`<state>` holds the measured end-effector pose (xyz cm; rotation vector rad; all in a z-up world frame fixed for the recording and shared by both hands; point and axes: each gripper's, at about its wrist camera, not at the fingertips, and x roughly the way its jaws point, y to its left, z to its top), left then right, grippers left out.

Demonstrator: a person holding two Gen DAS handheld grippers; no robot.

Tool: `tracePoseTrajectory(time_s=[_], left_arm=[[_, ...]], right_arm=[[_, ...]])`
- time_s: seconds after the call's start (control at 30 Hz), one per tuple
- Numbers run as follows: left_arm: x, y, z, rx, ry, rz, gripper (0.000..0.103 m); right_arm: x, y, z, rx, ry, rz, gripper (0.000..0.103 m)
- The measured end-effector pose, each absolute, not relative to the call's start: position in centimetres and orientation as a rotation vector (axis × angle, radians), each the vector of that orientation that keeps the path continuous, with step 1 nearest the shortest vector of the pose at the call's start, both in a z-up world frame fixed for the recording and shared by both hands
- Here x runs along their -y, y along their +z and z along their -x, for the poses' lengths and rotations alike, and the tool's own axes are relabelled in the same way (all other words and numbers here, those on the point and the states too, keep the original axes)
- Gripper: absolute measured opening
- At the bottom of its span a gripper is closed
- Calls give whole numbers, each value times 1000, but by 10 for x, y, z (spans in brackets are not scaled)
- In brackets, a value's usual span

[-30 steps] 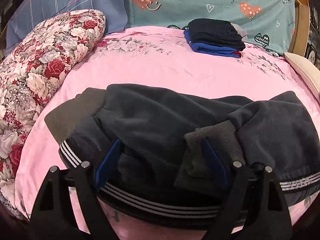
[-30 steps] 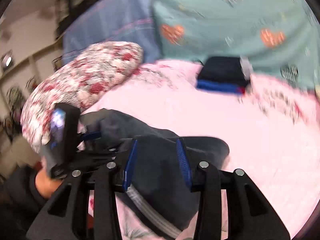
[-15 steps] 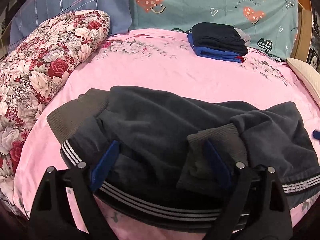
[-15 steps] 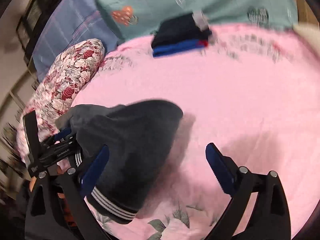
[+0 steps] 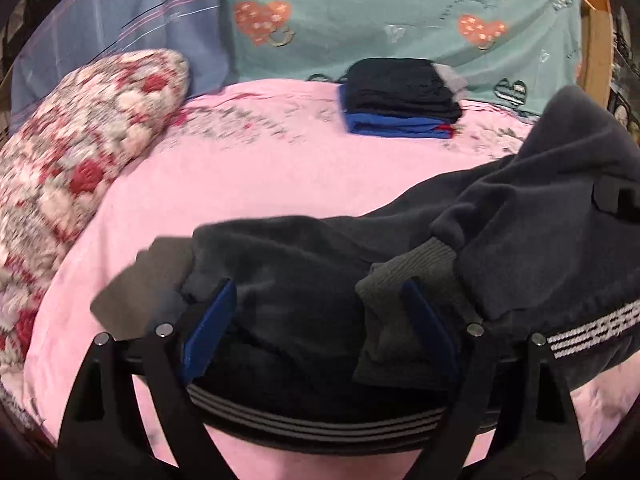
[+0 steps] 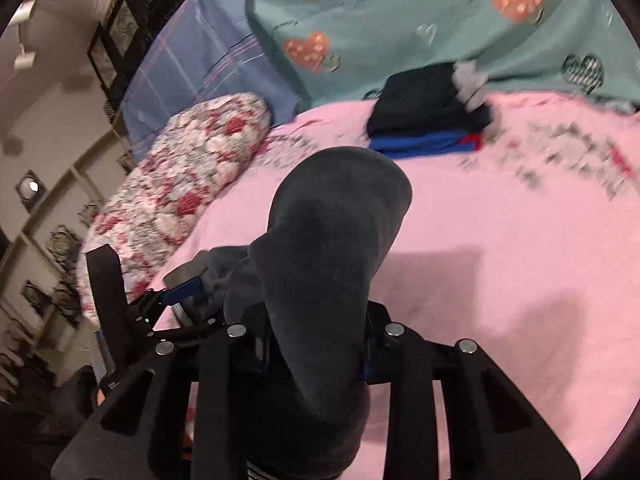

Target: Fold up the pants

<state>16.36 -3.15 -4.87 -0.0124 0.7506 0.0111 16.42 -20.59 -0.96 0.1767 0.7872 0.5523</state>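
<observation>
Dark grey fleece pants point(image 5: 304, 280) with a striped waistband and ribbed cuffs are lifted off the pink bed. My left gripper point(image 5: 320, 308) is shut on the pants, its blue pads pressed into a thick bunch of cloth near a ribbed cuff point(image 5: 416, 272). My right gripper point(image 6: 316, 356) is shut on the pants point(image 6: 332, 232), which rise between its fingers and hide the pads. The right gripper's body point(image 5: 616, 196) shows at the right edge of the left wrist view, under a raised fold. The left gripper point(image 6: 176, 300) shows at the lower left of the right wrist view.
A stack of folded dark and blue clothes point(image 5: 400, 104) lies at the far side of the pink sheet point(image 5: 260, 176). A floral bolster point(image 5: 72, 152) runs along the left. Teal and blue pillows point(image 5: 360, 12) stand behind. A wooden bed frame point(image 5: 596, 40) is at the far right.
My right gripper was open over the bed half a second ago and has now shut on the pants and raised them. My left gripper has kept its hold and lifted a little.
</observation>
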Motion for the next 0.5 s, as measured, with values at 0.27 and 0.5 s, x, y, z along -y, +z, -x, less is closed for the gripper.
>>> tracePoseTrajectory(time_s=[0.27,0.5], left_arm=[[91,-71,-213,-839,-27,-27,93],[83,-71,-209,-843,-26,-18,93]], right_arm=[[284,-98,-189,-1000,262,-226,55],[259,-31,-143,-739,284,-137,57]])
